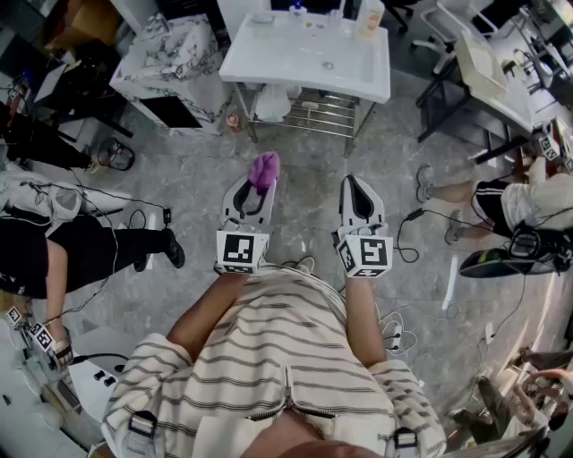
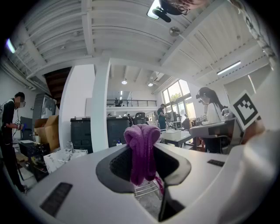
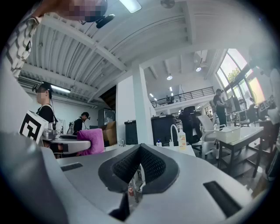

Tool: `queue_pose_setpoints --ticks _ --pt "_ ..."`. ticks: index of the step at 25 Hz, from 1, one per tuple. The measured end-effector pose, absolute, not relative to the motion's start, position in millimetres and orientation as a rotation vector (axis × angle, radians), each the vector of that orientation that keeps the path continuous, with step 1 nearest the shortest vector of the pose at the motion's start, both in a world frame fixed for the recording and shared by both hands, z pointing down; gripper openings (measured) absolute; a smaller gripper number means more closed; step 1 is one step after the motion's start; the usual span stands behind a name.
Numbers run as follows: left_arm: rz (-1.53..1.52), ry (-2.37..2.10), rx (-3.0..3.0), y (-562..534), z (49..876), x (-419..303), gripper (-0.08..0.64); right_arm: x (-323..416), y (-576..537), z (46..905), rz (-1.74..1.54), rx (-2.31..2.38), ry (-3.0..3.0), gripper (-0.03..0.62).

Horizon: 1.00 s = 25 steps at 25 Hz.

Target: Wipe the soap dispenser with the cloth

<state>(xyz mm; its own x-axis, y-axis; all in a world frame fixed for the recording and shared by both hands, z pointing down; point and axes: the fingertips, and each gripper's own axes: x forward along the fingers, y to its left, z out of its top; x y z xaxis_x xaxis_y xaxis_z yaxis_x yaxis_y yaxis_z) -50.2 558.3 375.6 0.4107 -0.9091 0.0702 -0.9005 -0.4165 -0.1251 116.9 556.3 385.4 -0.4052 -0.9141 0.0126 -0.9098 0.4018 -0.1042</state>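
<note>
In the lower half of the head view, a person in a cream shirt with dark stripes [image 1: 269, 358] holds both grippers level over a grey marbled floor [image 1: 179, 179]. They sit side by side and well apart, both aimed toward the top of the frame. The left gripper [image 1: 258, 186] pinches a bunched purple terry cloth [image 2: 141, 151] between its jaws. The cloth's folded top bulges above the pads and its ends hang below them. The right gripper [image 1: 356, 185] has its jaws pressed together with nothing between them, the ribbed black pads meeting in a point.

At the top centre of the head view stands a white rectangular sink basin [image 1: 269, 55] on a wire metal rack [image 1: 313, 116]. The pale yellow soap dispenser bottle with a pump top [image 1: 369, 18] stands upright on the basin's upper right corner, far from both grippers. In the right gripper view it shows just right of centre, above the closed jaws and beside a white curved tap [image 3: 174, 133].
</note>
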Motion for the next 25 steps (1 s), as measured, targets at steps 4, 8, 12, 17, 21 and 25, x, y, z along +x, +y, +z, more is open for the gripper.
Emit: queue_pose_setpoints --ticks 4,8,12,17,21,25 --pt "-0.195 1.667 -2.568 556.3 375.0 -32.5 0.115 131.0 554.3 380.7 -0.121 -1.655 2.581 0.009" --pt "-0.195 1.703 -2.573 555.9 378.1 -26.9 0.115 138.0 552.6 376.6 -0.084 -1.630 2.581 0.009" --pt "-0.199 1.719 -2.570 547.0 380.6 -25.3 0.115 138.6 541.3 373.7 -0.075 -1.618 2.582 0.008" --pt "-0.186 1.718 -2.570 521.5 384.5 -28.8 0.115 133.2 517.1 367.5 -0.061 -1.602 2.573 0.009" --pt "-0.159 1.733 -2.596 482.4 393.5 -27.8 0.115 130.4 479.3 371.7 -0.093 -1.567 2.567 0.009" --pt "-0.162 1.733 -2.621 421.8 403.9 -28.3 0.115 126.3 421.7 374.5 -0.100 -1.564 2.572 0.009"
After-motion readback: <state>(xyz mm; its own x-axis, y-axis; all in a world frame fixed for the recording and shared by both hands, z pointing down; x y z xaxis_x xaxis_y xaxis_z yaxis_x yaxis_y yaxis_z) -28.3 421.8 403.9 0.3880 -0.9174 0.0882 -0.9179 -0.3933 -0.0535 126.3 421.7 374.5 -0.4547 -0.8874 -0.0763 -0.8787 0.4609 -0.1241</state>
